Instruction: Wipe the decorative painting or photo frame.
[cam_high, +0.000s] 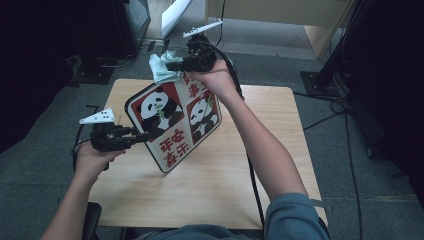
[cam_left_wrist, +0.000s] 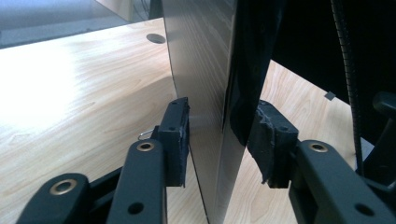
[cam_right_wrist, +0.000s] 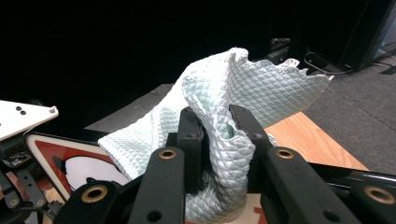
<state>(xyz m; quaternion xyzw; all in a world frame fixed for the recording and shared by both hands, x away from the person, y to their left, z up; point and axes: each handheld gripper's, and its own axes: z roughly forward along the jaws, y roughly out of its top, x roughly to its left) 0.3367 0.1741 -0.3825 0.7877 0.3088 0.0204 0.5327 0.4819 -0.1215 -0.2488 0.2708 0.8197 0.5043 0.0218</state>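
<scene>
Wiping a panda-print tray held tilted over a wooden bench.

The square panda tray (cam_high: 172, 122) stands on its near corner at the bench (cam_high: 260, 165) centre, printed face up. The left claw (cam_high: 131, 137) clamps the tray's left edge between its pads. The right claw (cam_high: 176, 64) pinches a pale quilted cloth (cam_high: 164, 67) at the tray's far corner. To wipe well, keep the left hold firm and drag the cloth flat across the face.
</scene>
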